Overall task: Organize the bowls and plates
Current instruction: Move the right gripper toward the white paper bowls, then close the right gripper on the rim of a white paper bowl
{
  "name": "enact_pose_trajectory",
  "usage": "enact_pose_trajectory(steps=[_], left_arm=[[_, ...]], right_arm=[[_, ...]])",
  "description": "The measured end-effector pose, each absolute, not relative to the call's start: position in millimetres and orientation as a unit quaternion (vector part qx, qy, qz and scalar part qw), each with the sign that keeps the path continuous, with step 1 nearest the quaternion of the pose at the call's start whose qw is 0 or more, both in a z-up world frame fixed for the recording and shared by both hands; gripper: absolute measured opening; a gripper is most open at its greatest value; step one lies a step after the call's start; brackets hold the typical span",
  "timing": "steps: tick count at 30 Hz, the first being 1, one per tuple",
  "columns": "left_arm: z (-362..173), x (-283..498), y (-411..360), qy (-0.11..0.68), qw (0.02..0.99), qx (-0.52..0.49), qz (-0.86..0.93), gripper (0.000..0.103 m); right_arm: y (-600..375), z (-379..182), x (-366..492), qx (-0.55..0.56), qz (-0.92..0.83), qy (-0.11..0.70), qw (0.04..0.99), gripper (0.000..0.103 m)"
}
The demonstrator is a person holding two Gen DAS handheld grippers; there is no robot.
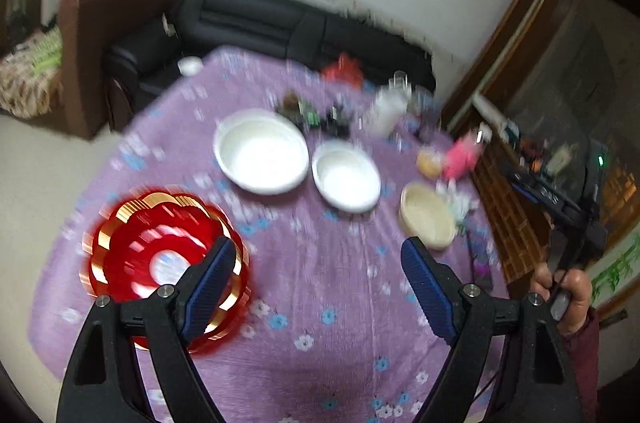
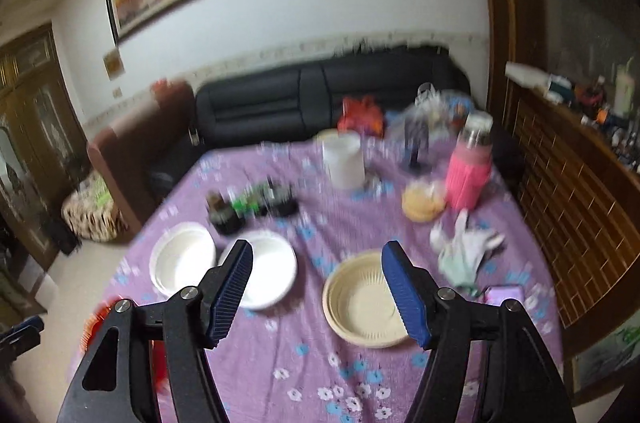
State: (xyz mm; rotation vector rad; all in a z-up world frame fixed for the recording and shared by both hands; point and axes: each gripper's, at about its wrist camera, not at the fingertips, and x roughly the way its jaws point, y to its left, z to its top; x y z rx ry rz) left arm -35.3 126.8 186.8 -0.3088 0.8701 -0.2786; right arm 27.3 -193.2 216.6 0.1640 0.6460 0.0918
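The table [image 1: 320,303] wears a soft lilac cloth printed with small blue and white flowers; both views are smeared by motion blur. In the left wrist view a glossy red plate [image 1: 132,251] with a scalloped, gold-banded rim lies at 8 o'clock, partly behind one ribbed blue pad; a large white bowl [image 1: 260,151], smooth and round, sits at 12 o'clock, with a smaller white bowl [image 1: 346,175] just beside it toward 1 o'clock; a cream ribbed bowl [image 1: 428,219], matte and shallow, lies at 2 o'clock.

The left gripper [image 1: 318,287] hangs above the cloth, tilted down toward the table; its fingers [image 1: 212,287] stand wide apart and hold nothing. At 3 o'clock in that view a hand [image 1: 568,291] grips a dark handle.

In the right wrist view the right gripper [image 2: 316,293] is likewise raised over the table and angled down; its fingers [image 2: 404,295] are spread wide and empty, one pad overlapping the rim of the cream ribbed bowl [image 2: 360,299] in the frame, though whether they touch cannot be told. The two white bowls [image 2: 180,259] lie at 9 to 10 o'clock; farther back stand a pink sleeved bottle [image 2: 468,171], a white tub [image 2: 344,159] and crumpled pale gloves [image 2: 464,247].
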Motion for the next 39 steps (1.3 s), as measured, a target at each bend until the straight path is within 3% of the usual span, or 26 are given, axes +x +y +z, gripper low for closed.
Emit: enact_pose_trajectory(steps=[6, 17, 20, 22, 23, 39], left_arm=[[122.0, -1.9, 99.4, 0.485, 0.848, -0.15, -0.149, 0.084], [99.8, 22.3, 115.1, 0.494, 0.848, -0.146, -0.125, 0.084], [96.5, 24.4, 119.3, 0.495, 0.847, -0.147, -0.124, 0.084], [93.6, 25.0, 120.5, 0.498, 0.845, -0.151, -0.126, 0.084], [93.0, 24.2, 120.3, 0.498, 0.844, -0.151, -0.127, 0.084], [82.0, 7.3, 80.6, 0.508, 0.839, -0.128, -0.147, 0.084]], right_arm=[[-174.6, 141.8, 86.2, 0.08, 0.065, 0.384, 0.918, 0.071], [-121.2, 58.0, 202.9, 0.093, 0.049, 0.473, 0.875, 0.07], [-113.5, 48.4, 212.2, 0.091, 0.047, 0.489, 0.866, 0.056], [-109.8, 43.0, 210.8, 0.102, 0.061, 0.501, 0.857, 0.017], [-109.6, 41.0, 209.7, 0.108, 0.067, 0.508, 0.852, 0.012], [-147.9, 26.9, 79.8, 0.172, 0.164, 0.585, 0.776, 0.008]])
